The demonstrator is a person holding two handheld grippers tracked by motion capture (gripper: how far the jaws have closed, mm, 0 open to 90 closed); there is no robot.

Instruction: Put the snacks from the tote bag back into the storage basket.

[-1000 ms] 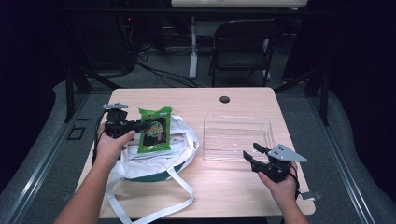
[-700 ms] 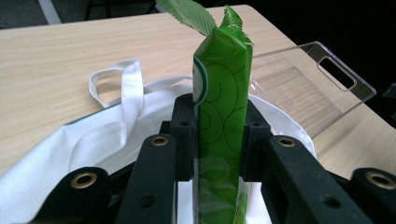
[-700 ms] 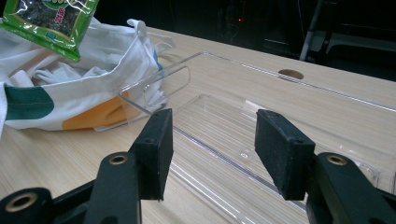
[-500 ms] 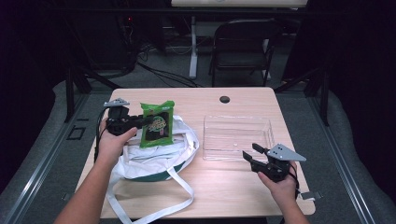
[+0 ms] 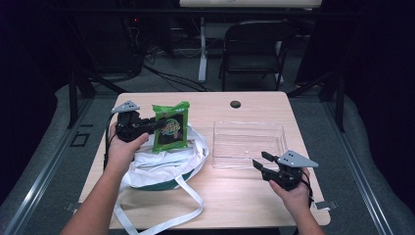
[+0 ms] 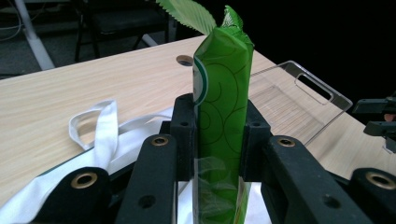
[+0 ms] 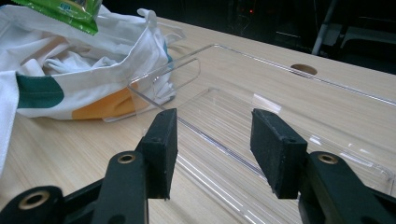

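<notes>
A green snack packet (image 5: 170,127) hangs upright above the white cloth bag (image 5: 161,164), and my left gripper (image 5: 152,126) is shut on its left edge. In the left gripper view the packet (image 6: 219,107) stands squeezed between the two black jaws. The clear plastic tray (image 5: 249,142) lies empty on the table to the right of the bag. My right gripper (image 5: 260,163) rests open at the tray's near right corner, nothing between its jaws. In the right gripper view the tray (image 7: 280,93) lies just beyond the open pads (image 7: 161,140).
The bag's long white straps (image 5: 181,205) trail toward the table's front edge. A round cable hole (image 5: 235,104) sits near the far edge of the wooden table (image 5: 244,196). A dark folding chair (image 5: 254,49) stands behind the table.
My left gripper has lifted the green packet up and slightly away from the bag. The right gripper has stayed where it was.
</notes>
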